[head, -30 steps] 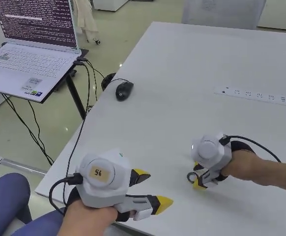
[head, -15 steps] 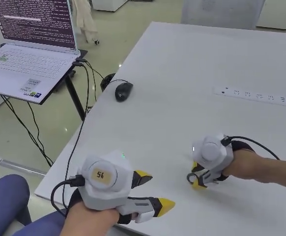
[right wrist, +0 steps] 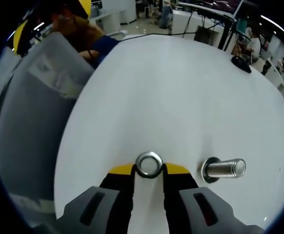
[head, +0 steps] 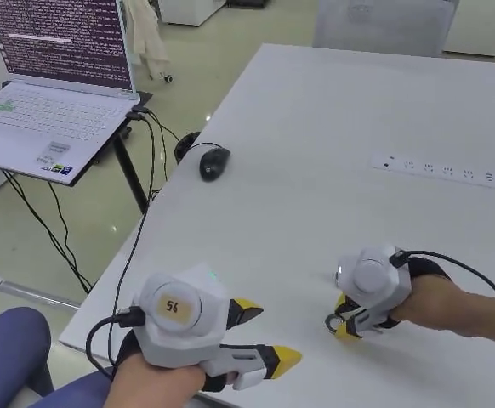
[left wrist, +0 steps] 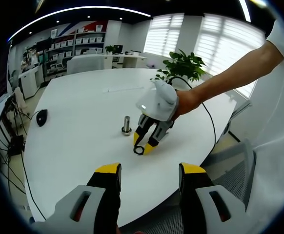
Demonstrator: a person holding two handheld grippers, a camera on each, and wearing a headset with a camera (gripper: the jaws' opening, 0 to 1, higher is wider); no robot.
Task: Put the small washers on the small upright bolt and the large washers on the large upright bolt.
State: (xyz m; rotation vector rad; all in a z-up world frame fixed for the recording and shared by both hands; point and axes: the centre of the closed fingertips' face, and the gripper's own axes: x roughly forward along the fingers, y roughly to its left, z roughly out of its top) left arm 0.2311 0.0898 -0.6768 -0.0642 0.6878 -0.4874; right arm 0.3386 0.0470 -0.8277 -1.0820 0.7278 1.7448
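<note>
Barely shifted, right gripper (right wrist: 148, 169) pinches a silver metal ring washer (right wrist: 140, 165); the shiny upright steel bolt (right wrist: 225, 168) stands just beside its tips; left gripper (left wrist: 149, 170) gapes, farther off

number 56 sitting on the round sticker (head: 173, 306) on top of the left gripper (head: 269, 333), laptop screen (head: 56, 38) showing text lines too tiny to read, palm-rest stickers (head: 54, 158) blurring out too

An open laptop (head: 52, 110) stands left of my white table (head: 315, 144). On it lie a mouse (head: 214, 161) and, seemingly, a power strip (head: 439, 169).
</note>
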